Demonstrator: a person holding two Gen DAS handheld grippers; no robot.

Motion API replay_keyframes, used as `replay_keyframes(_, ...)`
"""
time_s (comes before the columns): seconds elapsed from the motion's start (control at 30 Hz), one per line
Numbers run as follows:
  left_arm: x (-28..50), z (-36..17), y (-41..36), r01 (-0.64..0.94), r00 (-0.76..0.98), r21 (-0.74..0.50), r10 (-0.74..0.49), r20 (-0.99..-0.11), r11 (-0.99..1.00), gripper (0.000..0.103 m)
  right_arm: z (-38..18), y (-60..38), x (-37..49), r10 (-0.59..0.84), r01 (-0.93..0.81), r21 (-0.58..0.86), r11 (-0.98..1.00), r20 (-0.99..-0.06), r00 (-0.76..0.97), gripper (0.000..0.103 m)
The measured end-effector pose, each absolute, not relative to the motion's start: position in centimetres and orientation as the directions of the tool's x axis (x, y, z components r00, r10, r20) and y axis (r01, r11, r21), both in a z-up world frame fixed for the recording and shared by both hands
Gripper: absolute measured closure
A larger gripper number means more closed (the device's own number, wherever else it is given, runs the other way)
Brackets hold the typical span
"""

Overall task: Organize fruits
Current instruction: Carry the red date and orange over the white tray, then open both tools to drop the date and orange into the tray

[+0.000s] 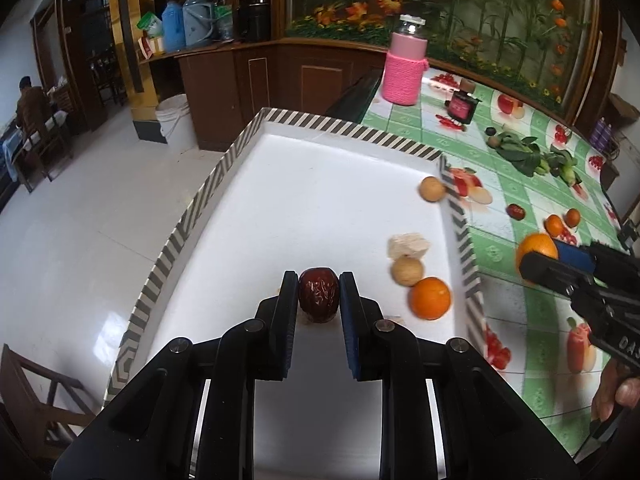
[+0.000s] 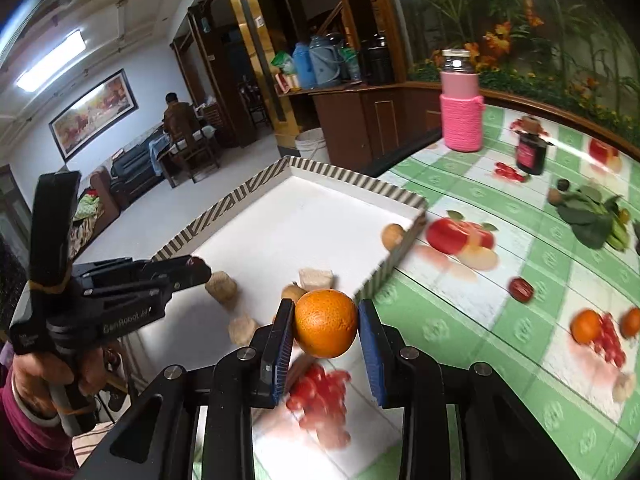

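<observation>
Left gripper (image 1: pixel 319 292) over the white tray (image 1: pixel 280 184), its jaws clamped on a dark red jujube (image 1: pixel 319 294). In the tray: one orange (image 1: pixel 430 298), two tan round fruits (image 1: pixel 407 271) and a pale chunk (image 1: pixel 408 245). At right, over the green-checked bench (image 1: pixel 516 320), the right gripper (image 1: pixel 540 258) holds a second orange (image 1: pixel 534 248).
</observation>
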State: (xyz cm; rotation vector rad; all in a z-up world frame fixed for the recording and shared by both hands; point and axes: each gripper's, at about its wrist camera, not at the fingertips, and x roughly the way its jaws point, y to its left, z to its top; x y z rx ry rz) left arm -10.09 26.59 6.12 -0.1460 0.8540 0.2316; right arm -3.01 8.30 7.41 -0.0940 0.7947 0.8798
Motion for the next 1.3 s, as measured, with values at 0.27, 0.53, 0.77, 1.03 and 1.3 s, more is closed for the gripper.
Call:
replay_keyframes(0.27,-9.4,5.1,26.6,-0.259,0.617,-0.009,0.158,-0.771,0.966,0.083,6.3,11.9,-0.2,0.643,-0.723,0.237,0.649,-0.678,0.355,0.072)
replay_keyframes(0.53,-7.3,5.7,26.3,-0.258,0.626,-0.012,0.158,-0.764,0.966,0.083,5.4,14.6,1.7,0.599,-0.727,0.177,0.663,-0.708,0.374,0.072)
replay_keyframes(0.77,-5.5,5.4,26.7,-0.284,0.609,-0.009,0.173,-0.774,0.959,0.083,5.0,15.3,2.6,0.574,-0.713,0.155,0.683,-0.718,0.394,0.072)
replay_keyframes(1.03,-4.8,4.3,27.3,-0.320,0.584,-0.004,0.194,-0.788,0.947,0.083,4.0,16.4,3.2,0.547,-0.713,0.136,0.688,-0.742,0.387,0.072)
replay_keyframes(1.3,-5.0,4.3,27.6,-0.332,0.583,-0.013,0.194,-0.789,0.943,0.056,3.8,15.4,3.3,0.575,-0.685,0.209,0.698,-0.733,0.363,0.068)
